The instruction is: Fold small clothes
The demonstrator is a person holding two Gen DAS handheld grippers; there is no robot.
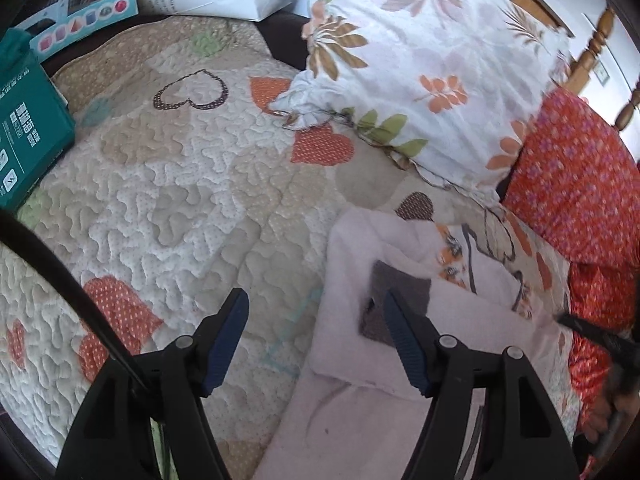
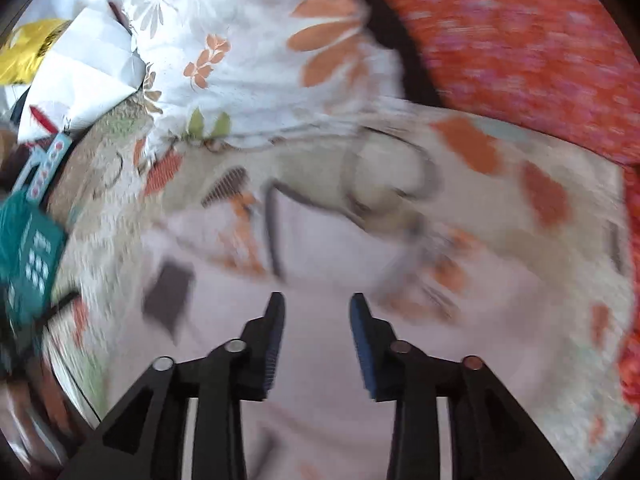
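Your left claw stands apart and empty at the edge of the pale pink garment, which lies part-folded on the quilted bed. Only this view shows the garment's grey patch sharply. Your right claw, apart and empty, hangs over the same garment in a blurred view.

Soft, matt pale pink fleecy cloth on the garment, with a darker grey fabric patch. Puckered, stitched cotton on the quilt. Smooth printed cloth on the pillow. Turned, varnished wood on the bedpost. Matt black plastic on the left gripper, ribbed blue pads. Glossy card on the teal box.
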